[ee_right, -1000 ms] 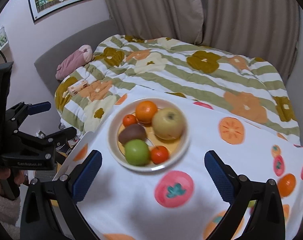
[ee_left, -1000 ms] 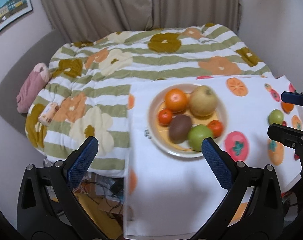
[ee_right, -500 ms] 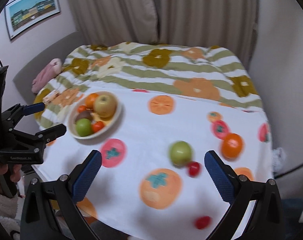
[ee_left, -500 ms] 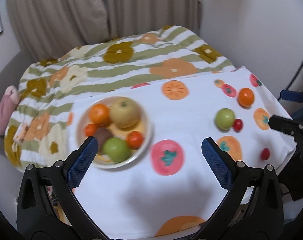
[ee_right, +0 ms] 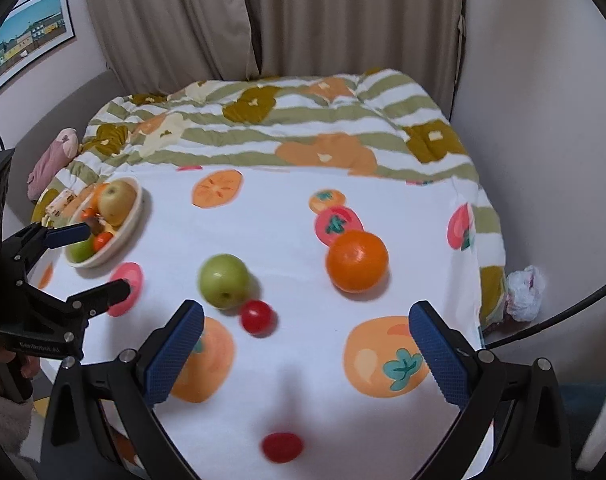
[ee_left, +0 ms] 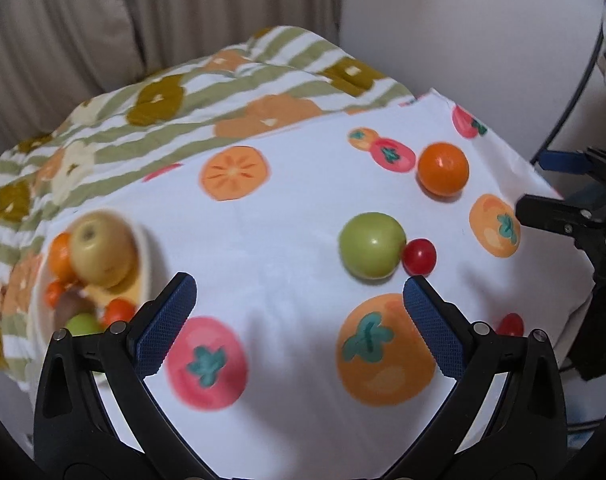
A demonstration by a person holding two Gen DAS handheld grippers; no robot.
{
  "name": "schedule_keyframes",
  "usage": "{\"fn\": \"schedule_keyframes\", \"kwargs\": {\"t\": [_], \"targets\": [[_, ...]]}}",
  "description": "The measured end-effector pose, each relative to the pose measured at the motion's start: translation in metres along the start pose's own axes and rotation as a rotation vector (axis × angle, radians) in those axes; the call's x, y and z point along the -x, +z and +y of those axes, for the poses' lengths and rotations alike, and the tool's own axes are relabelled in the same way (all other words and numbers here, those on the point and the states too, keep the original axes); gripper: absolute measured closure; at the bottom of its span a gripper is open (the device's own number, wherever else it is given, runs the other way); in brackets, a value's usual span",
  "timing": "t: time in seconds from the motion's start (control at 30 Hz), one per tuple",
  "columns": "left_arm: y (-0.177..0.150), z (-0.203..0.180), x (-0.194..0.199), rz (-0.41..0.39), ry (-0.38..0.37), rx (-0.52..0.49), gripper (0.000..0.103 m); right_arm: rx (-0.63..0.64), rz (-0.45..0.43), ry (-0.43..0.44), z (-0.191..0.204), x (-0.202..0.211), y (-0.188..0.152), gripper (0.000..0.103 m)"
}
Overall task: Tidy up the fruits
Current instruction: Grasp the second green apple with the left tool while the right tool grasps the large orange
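Soft indoor light, motion blur, fisheye warping.

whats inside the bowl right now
The bowl holds a big yellow-green apple, an orange, a green fruit, small red-orange tomatoes and something brown, blurred. Whatever lies beneath the pile is hidden, and the left tongs cover part of it.

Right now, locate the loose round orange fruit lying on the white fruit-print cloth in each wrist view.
Left wrist view: the loose round orange fruit sits upper right, beyond the green apple.
Right wrist view: it sits right of centre, beyond the open right gripper.
Shared landmark: the small red cherry tomato beside that apple.
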State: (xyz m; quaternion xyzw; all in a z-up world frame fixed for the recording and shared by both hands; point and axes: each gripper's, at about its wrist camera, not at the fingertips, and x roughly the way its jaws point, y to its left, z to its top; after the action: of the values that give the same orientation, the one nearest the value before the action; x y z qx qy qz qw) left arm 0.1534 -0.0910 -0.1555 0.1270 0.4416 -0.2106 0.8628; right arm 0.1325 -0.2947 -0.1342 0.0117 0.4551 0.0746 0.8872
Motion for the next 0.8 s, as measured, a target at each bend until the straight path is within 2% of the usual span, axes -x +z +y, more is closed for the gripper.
{"fn": "schedule_keyframes", "kwargs": {"t": [0.2, 0.47, 0.63, 0.8], "targets": [[0.008, -0.021, -0.034, 0.016, -0.03, -0.06, 0.0, -0.054, 0.008, 0.032, -0.023, -0.027, -0.005, 0.0], [0.016, -0.027, -0.057, 0.037, -0.059, -0.072, 0.001, -0.089, 0.029, 0.065, -0.04, -0.045, -0.012, 0.0], [0.016, -0.03, -0.066, 0.046, -0.069, -0.08, 0.009, -0.099, 0.027, 0.079, -0.047, -0.052, -0.012, 0.0], [0.014, -0.035, -0.068, 0.049, -0.089, -0.084, 0.022, -0.106, 0.037, 0.098, -0.051, -0.063, -0.008, 0.0]]}}
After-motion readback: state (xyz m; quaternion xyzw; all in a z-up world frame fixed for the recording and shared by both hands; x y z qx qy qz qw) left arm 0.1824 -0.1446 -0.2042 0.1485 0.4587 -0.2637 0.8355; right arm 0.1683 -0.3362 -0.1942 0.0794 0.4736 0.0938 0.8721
